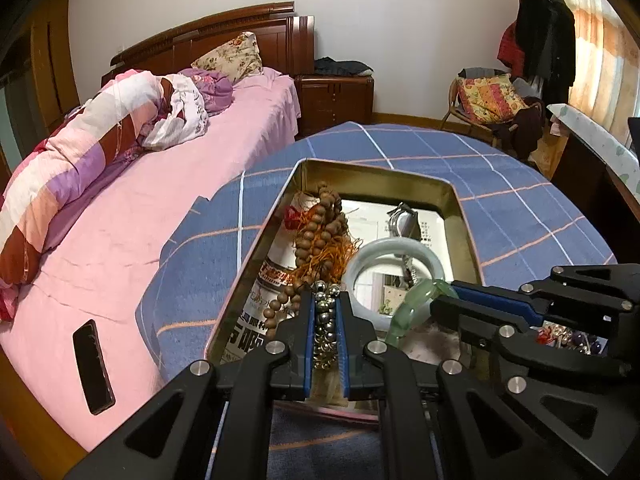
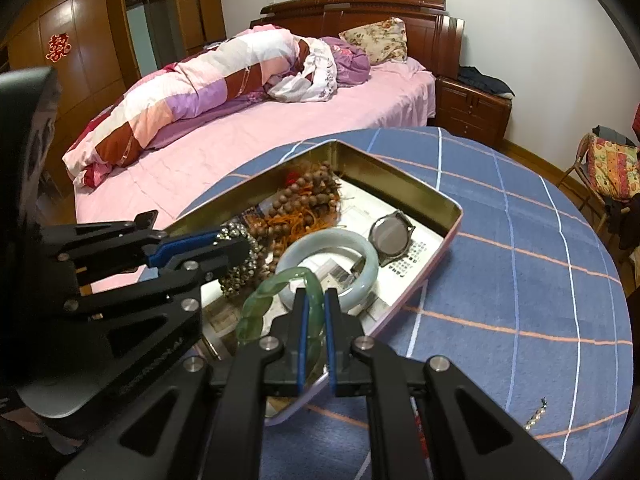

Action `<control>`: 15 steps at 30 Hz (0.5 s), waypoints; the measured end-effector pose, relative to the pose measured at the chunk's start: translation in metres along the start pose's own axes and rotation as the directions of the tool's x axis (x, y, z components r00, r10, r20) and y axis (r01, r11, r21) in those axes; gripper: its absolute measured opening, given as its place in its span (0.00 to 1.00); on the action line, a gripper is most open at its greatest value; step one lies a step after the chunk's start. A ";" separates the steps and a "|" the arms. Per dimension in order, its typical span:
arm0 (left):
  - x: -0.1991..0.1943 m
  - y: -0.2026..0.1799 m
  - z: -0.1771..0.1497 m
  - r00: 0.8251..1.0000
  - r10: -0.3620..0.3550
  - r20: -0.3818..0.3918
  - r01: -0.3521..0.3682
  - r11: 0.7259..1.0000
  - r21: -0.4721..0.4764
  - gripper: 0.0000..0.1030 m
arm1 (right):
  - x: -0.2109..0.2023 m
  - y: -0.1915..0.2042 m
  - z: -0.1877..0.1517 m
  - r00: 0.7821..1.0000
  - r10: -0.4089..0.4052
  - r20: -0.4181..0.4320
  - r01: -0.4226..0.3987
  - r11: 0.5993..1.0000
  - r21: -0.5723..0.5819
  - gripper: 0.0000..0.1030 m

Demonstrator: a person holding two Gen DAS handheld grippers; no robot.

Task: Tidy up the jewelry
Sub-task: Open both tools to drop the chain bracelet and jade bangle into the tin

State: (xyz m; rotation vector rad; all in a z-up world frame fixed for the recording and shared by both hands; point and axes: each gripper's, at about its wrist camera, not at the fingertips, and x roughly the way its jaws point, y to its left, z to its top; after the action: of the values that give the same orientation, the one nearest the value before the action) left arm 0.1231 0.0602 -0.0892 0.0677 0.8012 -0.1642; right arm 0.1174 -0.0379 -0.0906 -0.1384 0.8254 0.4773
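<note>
left gripper (image 1: 325, 300) clamps silver bead bracelet (image 1: 325, 320) | right gripper (image 2: 315, 300) clamps green bangle (image 2: 264, 300) | tin (image 2: 400, 180) print unreadable | chain (image 2: 536, 416) at 4 o'clock, right view only

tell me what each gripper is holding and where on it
The left gripper is shut on the silver bead strand, along its length. The right gripper is shut on the green bangle, across its band.

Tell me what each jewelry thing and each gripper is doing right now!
Left gripper: shut on the silver bead bracelet.
Right gripper: shut on the green bangle.
White bangle: lying flat in the tin.
Watch: lying in the tin.
Wooden beads: piled in the tin.
</note>
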 end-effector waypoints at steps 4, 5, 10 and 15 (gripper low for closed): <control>0.003 0.000 -0.003 1.000 0.004 -0.010 -0.004 1.000 -0.003 0.09 | 0.003 0.000 0.000 1.000 -0.002 -0.008 0.002 1.000 0.001 0.10; 0.003 0.000 -0.003 1.000 0.006 -0.012 -0.006 1.000 0.000 0.09 | 0.003 -0.001 0.000 1.000 0.001 -0.008 -0.001 1.000 0.002 0.10; 0.002 0.001 -0.004 1.000 0.001 -0.016 -0.001 1.000 -0.015 0.14 | 0.003 -0.003 0.001 1.000 0.014 -0.007 -0.014 1.000 0.015 0.16; -0.011 0.006 0.000 0.999 0.041 0.034 -0.039 0.998 -0.051 0.62 | -0.005 -0.013 0.000 1.000 0.027 0.012 -0.028 0.998 0.050 0.29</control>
State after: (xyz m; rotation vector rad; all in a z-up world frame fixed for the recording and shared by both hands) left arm 0.1166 0.0673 -0.0817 0.0335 0.7680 -0.1074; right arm 0.1203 -0.0511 -0.0883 -0.0779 0.8280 0.4822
